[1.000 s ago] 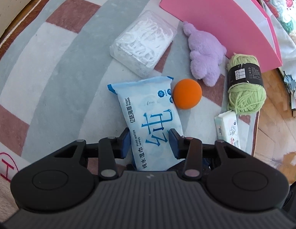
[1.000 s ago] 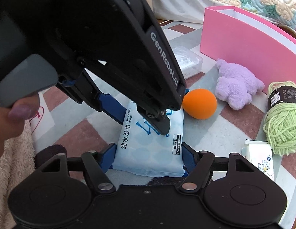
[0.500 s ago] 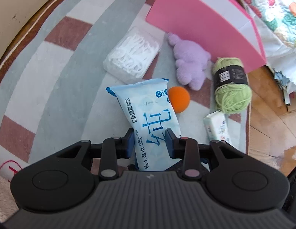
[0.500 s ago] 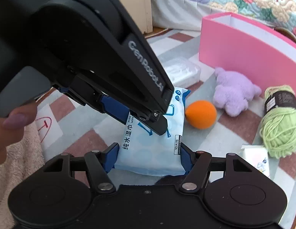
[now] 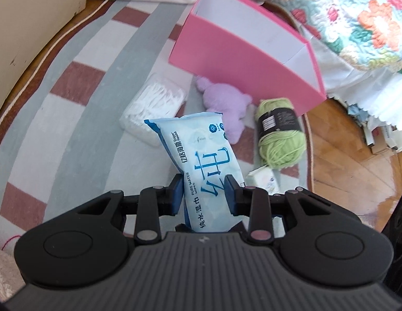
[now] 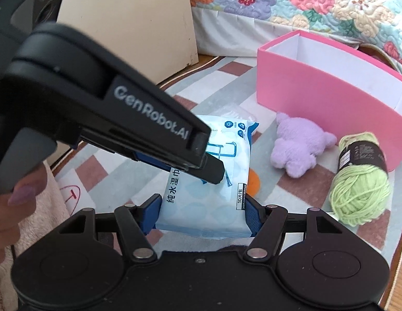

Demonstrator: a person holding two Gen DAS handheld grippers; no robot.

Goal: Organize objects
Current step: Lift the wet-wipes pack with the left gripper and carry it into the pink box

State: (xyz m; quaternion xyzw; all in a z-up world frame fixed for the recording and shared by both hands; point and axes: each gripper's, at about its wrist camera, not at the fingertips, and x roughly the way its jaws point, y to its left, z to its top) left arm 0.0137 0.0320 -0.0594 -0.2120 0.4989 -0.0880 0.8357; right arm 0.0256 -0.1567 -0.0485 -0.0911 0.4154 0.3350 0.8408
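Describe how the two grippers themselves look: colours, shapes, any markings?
Both are matte black plastic. The left gripper and right gripper each have blue finger pads, linkage arms with silver rivets, and two round discs on a ribbed body. White "GenRobot.AI" lettering runs along the left one's side. A hand with mauve nails grips its handle. No cables visible.

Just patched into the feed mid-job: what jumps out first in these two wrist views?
The blue wet wipes pack dominates both views, lifted off the striped rug and pinched by the left gripper and the right gripper together. Behind it stands the open pink box, with the purple plush toy and green yarn ball lying in front of its wall.
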